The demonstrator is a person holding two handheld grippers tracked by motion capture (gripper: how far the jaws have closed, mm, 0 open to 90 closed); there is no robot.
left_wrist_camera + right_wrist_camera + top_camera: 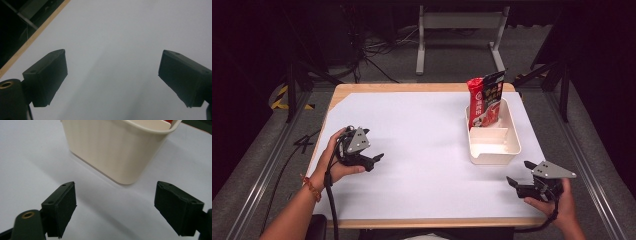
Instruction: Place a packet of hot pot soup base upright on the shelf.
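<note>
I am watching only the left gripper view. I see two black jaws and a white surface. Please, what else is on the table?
Observer: In the high view, a cream bin stands on the right part of the table.
Operator: Is the bin empty?
Observer: No. A red and black snack packet stands upright at its far end; the near part looks empty.
Operator: Where is the other gripper?
Observer: The right gripper is near the front right corner, its jaws open and empty, pointing at the bin's near wall.
Operator: And my gripper?
Observer: The left gripper sits near the table's left edge, jaws apart and empty.
</note>
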